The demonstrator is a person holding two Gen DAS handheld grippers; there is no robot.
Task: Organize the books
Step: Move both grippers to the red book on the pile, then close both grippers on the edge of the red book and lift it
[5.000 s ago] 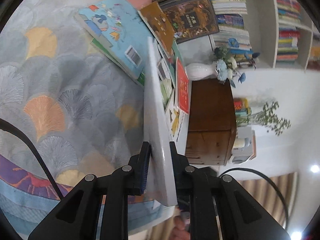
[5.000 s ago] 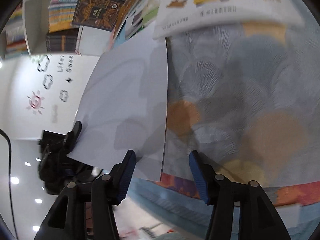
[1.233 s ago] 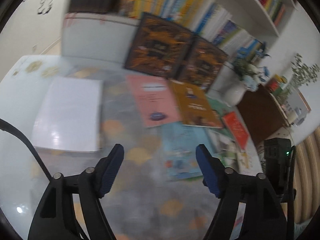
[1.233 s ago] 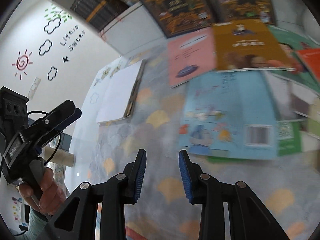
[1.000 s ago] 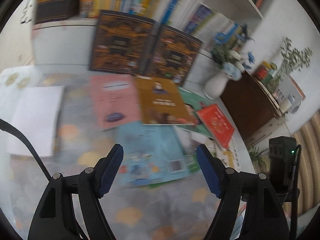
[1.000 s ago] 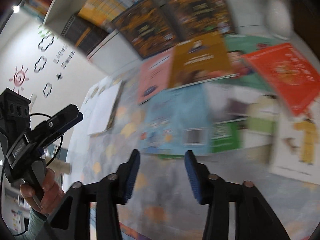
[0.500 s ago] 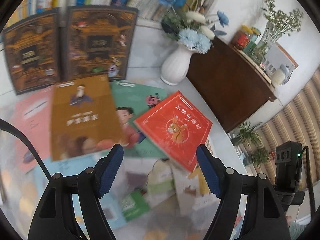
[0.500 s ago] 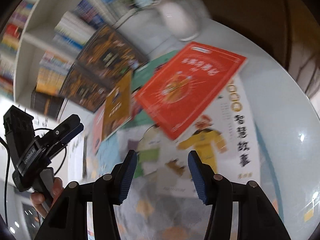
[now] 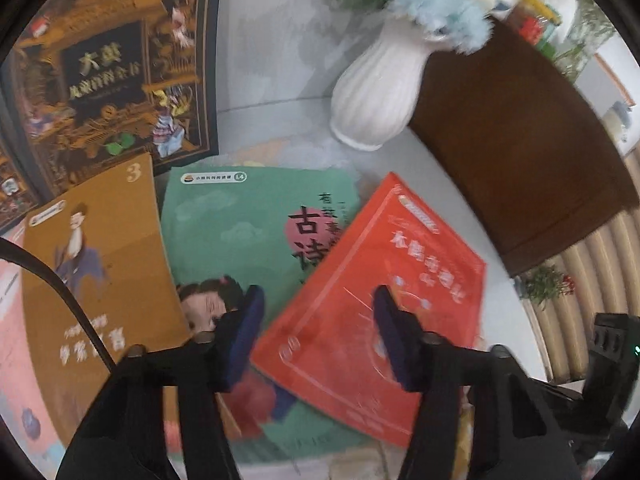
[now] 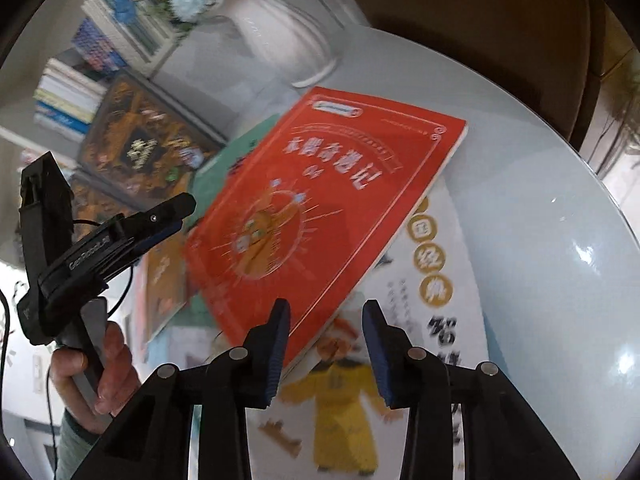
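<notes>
Red book, left wrist view: red book [image 9: 372, 304] lies tilted atop the green book [image 9: 240, 232], near the white vase [image 9: 376, 92].
Left gripper [image 9: 318, 334]: jaws closing, spread over the red cover, pinching nothing.
Right wrist view, right gripper [image 10: 324, 344]: jaws closing at the red book's [image 10: 320, 204] near corner, not yet pressing it.
Left hand [image 10: 96, 368]: grips its gripper's handle at far left.

White ribbed vase [image 9: 380, 88] of blue flowers [image 9: 436, 8] beside dark wooden cabinet [image 9: 516, 140]

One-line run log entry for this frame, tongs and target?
target: red book atop green book | left tongs: closing, above red cover, no grip | right tongs: closing at its near corner, no grip
</notes>
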